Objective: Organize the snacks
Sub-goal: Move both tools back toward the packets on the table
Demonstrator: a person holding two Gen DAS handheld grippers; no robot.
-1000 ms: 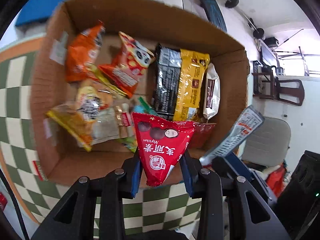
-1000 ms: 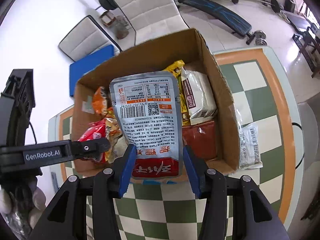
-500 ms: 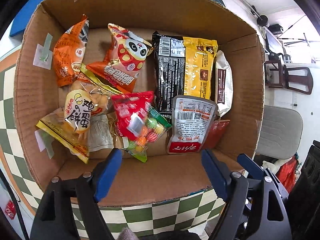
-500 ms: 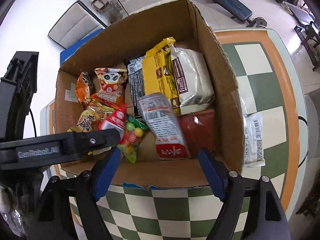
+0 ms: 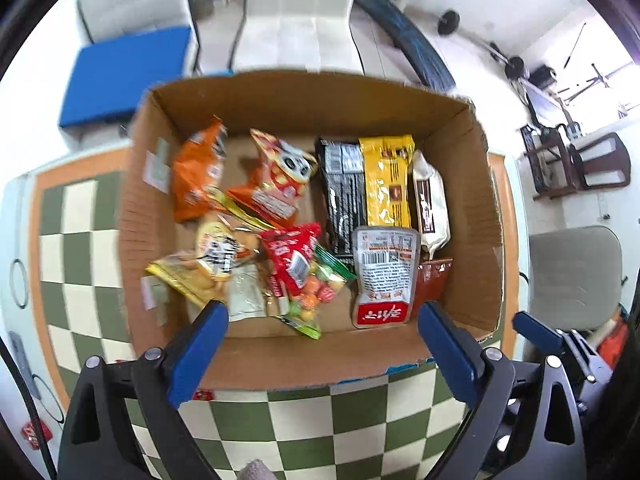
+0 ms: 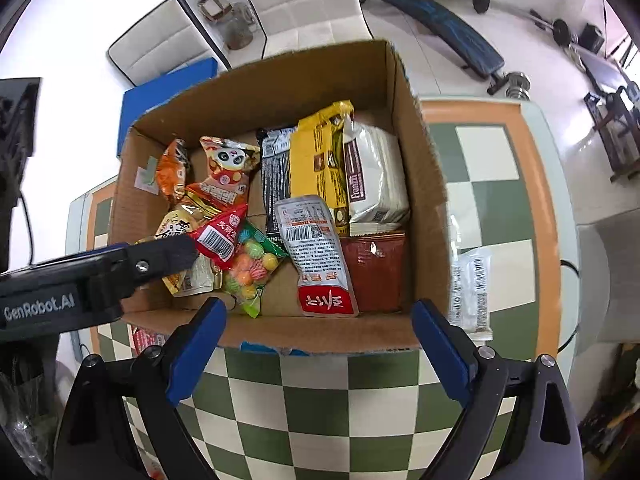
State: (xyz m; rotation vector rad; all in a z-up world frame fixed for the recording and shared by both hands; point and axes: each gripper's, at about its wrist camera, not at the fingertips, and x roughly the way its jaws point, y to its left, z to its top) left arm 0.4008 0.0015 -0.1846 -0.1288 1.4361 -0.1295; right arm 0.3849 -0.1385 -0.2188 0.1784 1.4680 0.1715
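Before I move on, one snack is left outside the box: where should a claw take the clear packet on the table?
Probably from straight above, across its short width near the middle. The clear packet lies flat on the checkered table, long and narrow along the cardboard box wall, so the claw pads should close over its long edges, approaching from the side away from the box.

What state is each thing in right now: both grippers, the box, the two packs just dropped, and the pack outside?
Left gripper: jaws just opened wide, empty.
Right gripper: jaws just opened wide, empty.
Box: open-topped, upright on the checkered table, holding snacks.
Red pack: released, lying in box on the candy bag.
Grey pouch: released, lying in box, barcode side up.
Clear pack: outside box, flat on table.
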